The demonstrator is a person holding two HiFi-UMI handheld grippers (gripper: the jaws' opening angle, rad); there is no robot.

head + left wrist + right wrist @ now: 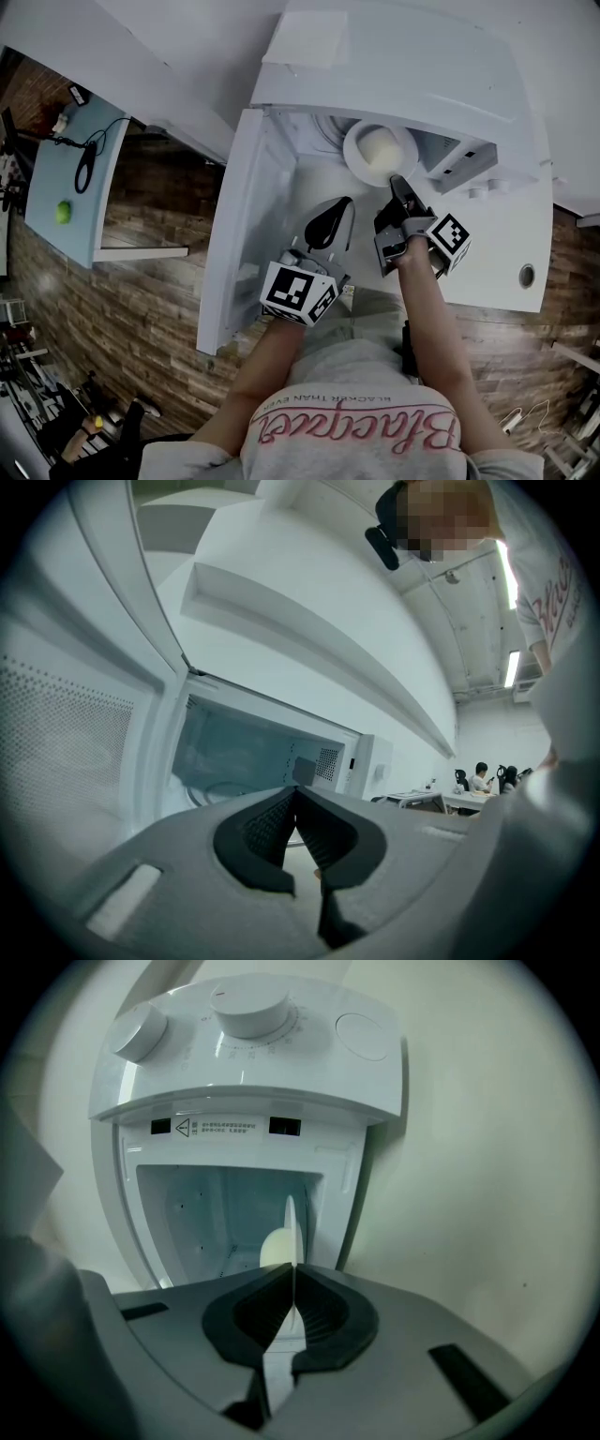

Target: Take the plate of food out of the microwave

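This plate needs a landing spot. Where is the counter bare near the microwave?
Bare counter lies right of the right gripper, out to the round hole. Before the microwave it is crowded: open door, left gripper, the person's arms.

Brown wood-plank floor (150,328) runs under a pale blue table (47,187) and a white counter (506,246).
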